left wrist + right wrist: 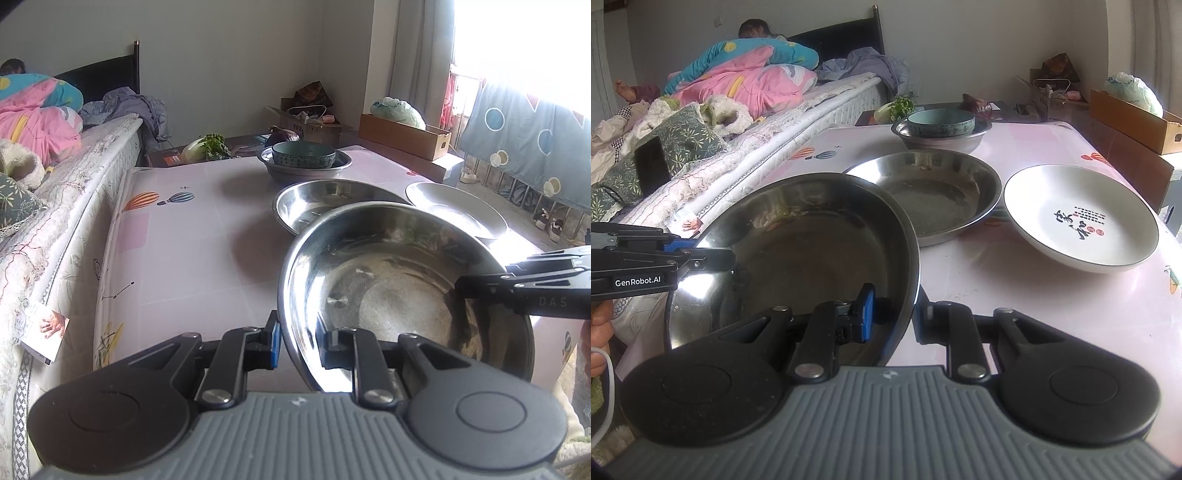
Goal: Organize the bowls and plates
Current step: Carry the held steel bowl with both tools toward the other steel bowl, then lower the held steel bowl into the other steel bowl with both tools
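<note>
Steel plate (388,295) is held clear of the table (192,229) by both grippers: left gripper (299,345) is clamped on its left rim, right gripper (894,319) is clamped on its right rim, one pad inside and one outside in each case. Second steel plate (923,192) is seen flat on the table just behind it, white ceramic plate (1082,218) to its right, edges close or touching. Teal bowl (942,122) is nested in a steel basin (938,142) at the far edge. Bed (738,122) is seen alongside the table
</note>
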Motion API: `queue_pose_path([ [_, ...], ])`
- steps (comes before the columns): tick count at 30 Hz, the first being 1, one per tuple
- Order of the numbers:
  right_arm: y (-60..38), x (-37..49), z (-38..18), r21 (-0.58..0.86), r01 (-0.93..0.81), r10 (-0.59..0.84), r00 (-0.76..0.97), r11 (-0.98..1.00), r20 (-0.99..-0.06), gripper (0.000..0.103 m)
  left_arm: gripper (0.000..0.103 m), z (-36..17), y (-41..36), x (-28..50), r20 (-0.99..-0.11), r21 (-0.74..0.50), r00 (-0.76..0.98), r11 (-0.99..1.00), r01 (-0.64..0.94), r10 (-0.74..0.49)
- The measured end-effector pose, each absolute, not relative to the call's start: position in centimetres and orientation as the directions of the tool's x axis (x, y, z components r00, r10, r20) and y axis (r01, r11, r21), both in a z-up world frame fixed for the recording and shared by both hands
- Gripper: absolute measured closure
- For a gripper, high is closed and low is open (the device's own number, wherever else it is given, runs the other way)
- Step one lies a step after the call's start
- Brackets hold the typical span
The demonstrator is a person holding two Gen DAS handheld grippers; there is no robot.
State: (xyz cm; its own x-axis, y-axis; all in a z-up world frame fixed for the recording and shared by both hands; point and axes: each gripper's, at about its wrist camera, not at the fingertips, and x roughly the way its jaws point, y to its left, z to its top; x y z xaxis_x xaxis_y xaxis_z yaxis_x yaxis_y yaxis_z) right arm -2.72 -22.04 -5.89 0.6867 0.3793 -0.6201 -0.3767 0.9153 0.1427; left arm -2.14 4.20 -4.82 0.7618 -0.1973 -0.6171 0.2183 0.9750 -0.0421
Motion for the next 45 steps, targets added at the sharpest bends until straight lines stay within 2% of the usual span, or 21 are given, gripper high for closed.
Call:
queue_pose_path([
  [36, -25.8, -0.2, -3.1, 0.181, -0.28, 0.332, 0.746, 0.943, -0.577, 0.083, 0.083, -1.4, 1.2, 1.8, -0.551, -0.079, 0.79, 0.96, 0.268, -0.267],
  [45, -26.6, 3.6, -3.3, 0.197, -0.234, 0.306, 0.74, 0.952, -0.599, 0.083, 0.083, -1.5, 0.0, 6.4, -0.595, -0.074, 0.763, 0.962, 0.261, -0.253],
])
